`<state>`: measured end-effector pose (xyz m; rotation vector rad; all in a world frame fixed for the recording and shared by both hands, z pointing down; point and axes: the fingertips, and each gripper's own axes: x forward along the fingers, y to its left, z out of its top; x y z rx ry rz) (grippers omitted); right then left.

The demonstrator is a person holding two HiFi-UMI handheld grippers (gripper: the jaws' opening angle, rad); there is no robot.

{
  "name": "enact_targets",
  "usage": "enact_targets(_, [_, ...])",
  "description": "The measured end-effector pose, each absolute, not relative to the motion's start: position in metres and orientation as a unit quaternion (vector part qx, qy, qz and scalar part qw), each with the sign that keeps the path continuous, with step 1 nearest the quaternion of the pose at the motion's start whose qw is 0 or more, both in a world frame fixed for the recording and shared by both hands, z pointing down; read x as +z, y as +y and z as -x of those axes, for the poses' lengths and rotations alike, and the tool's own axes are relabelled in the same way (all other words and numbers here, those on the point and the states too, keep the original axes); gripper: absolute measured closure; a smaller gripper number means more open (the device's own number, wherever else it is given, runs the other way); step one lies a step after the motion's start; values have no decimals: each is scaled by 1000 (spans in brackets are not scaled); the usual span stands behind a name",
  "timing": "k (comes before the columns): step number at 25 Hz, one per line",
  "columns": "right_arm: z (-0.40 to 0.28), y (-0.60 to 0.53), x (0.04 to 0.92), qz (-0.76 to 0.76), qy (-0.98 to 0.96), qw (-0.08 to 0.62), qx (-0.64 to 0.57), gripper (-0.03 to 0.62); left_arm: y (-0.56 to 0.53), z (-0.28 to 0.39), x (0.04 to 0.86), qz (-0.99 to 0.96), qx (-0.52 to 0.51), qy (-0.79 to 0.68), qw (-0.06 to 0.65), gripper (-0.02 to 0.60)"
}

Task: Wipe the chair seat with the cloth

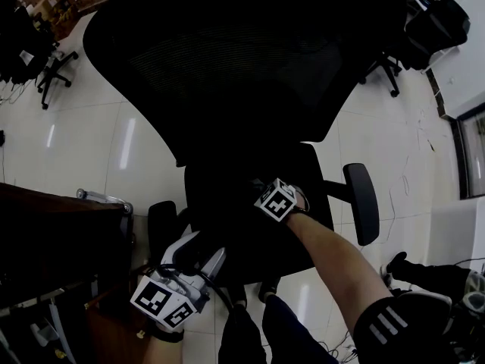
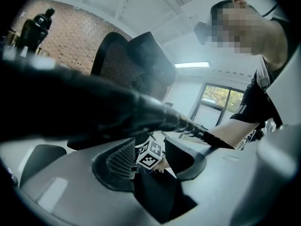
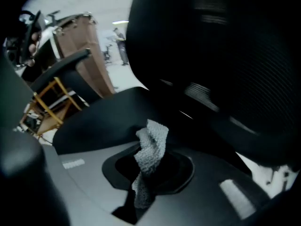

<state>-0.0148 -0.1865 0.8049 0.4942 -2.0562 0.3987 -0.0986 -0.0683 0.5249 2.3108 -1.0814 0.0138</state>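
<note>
Evidently soft and light, the cloth (image 3: pixel 150 147), pinched by its bunched middle in the right gripper (image 3: pixel 149 171), hangs over the chair seat (image 1: pixel 220 196); the left gripper (image 1: pixel 198 258) gapes empty at the seat's seven o'clock.

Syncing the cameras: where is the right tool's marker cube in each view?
Head view: marker cube at centre, over the chair seat.
Left gripper view: the cube, low centre.
Right gripper view: not in it.
Shared landmark: the chair backrest.
</note>
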Motion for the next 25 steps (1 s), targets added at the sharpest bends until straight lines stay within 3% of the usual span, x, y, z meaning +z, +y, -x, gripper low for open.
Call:
enact_targets(6, [158,-98,813,-63,-873,471,112,543,-57,118,534,-856,13,-424,295,360])
enact_targets(12, [172,-79,823,-45,-876,468,111,543,-55,130,544,-850,18,-434,297,359])
enact_targets(17, [125,-100,835,-74,-857,493,131,543,-53,122,542,-852,23,-427,302,359])
enact_targets(25, [-72,-143,845,-196,-792,559,150,543,-46,94,540,-860,21,-406,310,359])
